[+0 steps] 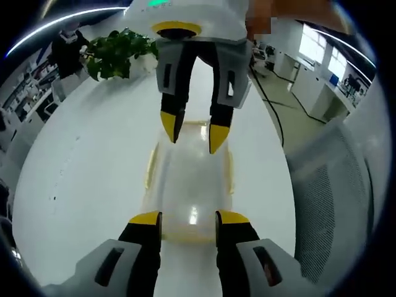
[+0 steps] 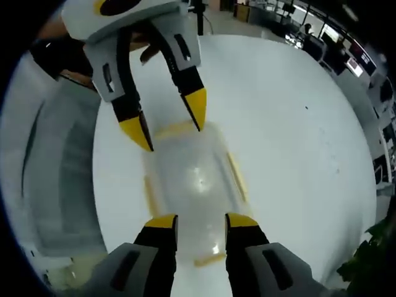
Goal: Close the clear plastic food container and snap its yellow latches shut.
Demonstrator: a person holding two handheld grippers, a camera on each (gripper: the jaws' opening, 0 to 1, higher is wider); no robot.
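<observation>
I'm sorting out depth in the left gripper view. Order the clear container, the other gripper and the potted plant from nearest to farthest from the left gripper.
1. Clear container: on the white table, right ahead of the left gripper.
2. Right gripper: over the container's far end, facing back.
3. Potted plant: far, upper left.

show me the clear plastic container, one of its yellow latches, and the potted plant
Clear plastic food container [image 1: 189, 185], left gripper view, lid centre.
Yellow side latch [image 2: 237, 175], right gripper view, mid-strip.
Green leafy plant [image 1: 117, 52], left gripper view, foliage.
</observation>
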